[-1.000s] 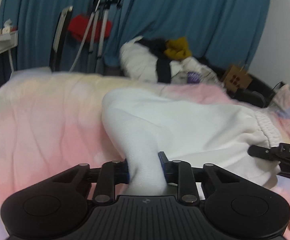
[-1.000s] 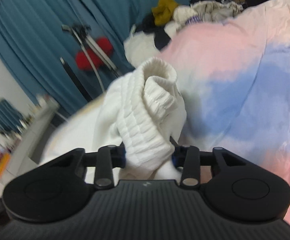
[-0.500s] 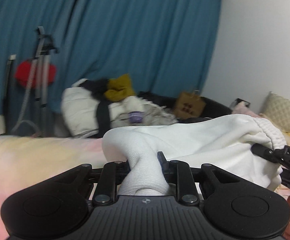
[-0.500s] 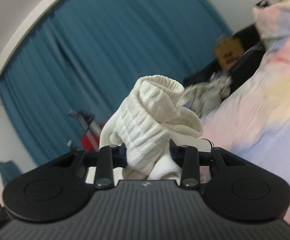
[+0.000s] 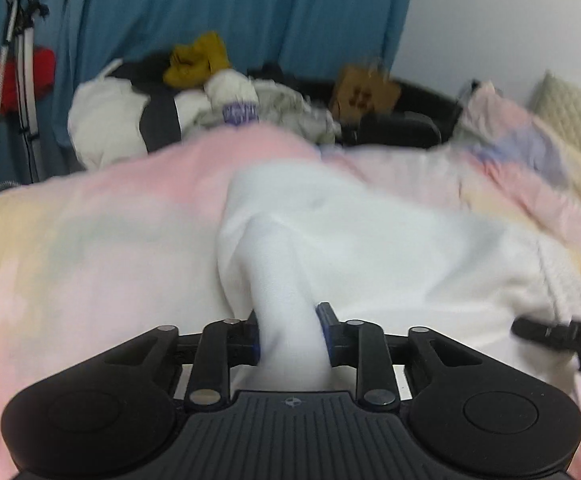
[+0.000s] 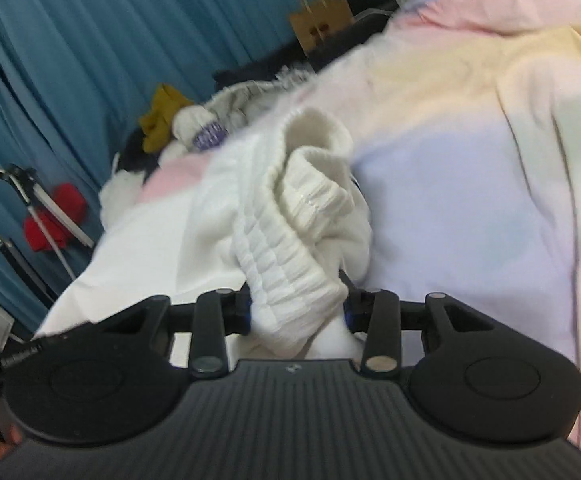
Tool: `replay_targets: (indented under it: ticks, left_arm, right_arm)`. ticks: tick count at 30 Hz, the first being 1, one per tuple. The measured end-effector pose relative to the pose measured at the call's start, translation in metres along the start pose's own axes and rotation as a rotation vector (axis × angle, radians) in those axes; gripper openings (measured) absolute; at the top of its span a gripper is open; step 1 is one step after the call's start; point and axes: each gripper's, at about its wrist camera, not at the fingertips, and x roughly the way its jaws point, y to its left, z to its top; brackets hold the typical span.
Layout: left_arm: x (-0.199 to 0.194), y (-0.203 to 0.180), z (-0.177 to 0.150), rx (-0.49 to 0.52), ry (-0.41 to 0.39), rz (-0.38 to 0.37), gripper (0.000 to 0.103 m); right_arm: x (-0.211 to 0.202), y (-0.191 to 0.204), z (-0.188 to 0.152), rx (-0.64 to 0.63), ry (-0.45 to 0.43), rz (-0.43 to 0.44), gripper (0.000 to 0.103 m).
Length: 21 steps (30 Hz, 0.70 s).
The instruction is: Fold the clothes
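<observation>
A white garment point(image 5: 370, 248) with a ribbed elastic waistband point(image 6: 290, 240) lies stretched over the pastel bedspread point(image 5: 90, 248). My left gripper point(image 5: 290, 336) is shut on a bunched end of the white fabric. My right gripper point(image 6: 296, 308) is shut on the ribbed waistband, which folds up in front of the jaws. The right gripper's body shows at the right edge of the left wrist view point(image 5: 562, 336). Both views are motion-blurred.
A pile of clothes point(image 5: 194, 92) lies beyond the bed's far edge before blue curtains point(image 5: 210, 8). A brown paper bag point(image 5: 362, 88) and a dark chair stand behind. A stand with red cloth point(image 5: 14, 76) is at left. A pillow point(image 5: 570, 120) lies at right.
Both grippers lifted the white garment up off the bed half a second ago and have now brought it back down onto the bedspread, still gripping it.
</observation>
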Motion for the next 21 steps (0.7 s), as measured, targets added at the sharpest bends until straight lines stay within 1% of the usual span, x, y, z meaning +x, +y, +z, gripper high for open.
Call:
replay_targets:
  ticks: [4, 7, 10, 12, 14, 16, 18, 20, 21]
  left_arm:
    - [-0.005, 0.0, -0.001, 0.029, 0.014, 0.009, 0.044]
    - [-0.026, -0.003, 0.001, 0.044, 0.014, 0.018, 0.045]
    - [-0.068, 0.001, 0.0, 0.046, -0.009, 0.005, 0.046]
    - [-0.1, 0.002, -0.001, 0.052, -0.035, -0.01, 0.048]
    - [-0.129, 0.001, -0.002, 0.06, -0.055, -0.02, 0.053]
    - [-0.158, 0.001, -0.002, 0.064, -0.076, -0.029, 0.056]
    - [-0.187, 0.001, -0.003, 0.062, -0.103, -0.036, 0.061]
    - [-0.216, -0.001, -0.005, 0.068, -0.134, -0.035, 0.074]
    - [-0.23, -0.004, -0.007, 0.076, -0.149, -0.032, 0.077]
  right_arm:
    - [-0.006, 0.001, -0.005, 0.029, 0.026, -0.031, 0.045]
    - [-0.023, 0.005, -0.003, 0.068, 0.044, -0.041, 0.049]
    - [-0.051, 0.01, -0.009, 0.059, 0.03, -0.075, 0.049]
    - [-0.072, 0.017, -0.016, 0.033, 0.016, -0.109, 0.049]
    - [-0.094, 0.03, -0.016, -0.016, -0.019, -0.121, 0.049]
    - [-0.119, 0.045, -0.017, -0.071, -0.058, -0.122, 0.049]
    - [-0.141, 0.059, -0.017, -0.114, -0.091, -0.101, 0.049]
    - [-0.164, 0.072, -0.019, -0.158, -0.127, -0.082, 0.049]
    - [-0.174, 0.079, -0.02, -0.179, -0.143, -0.075, 0.049]
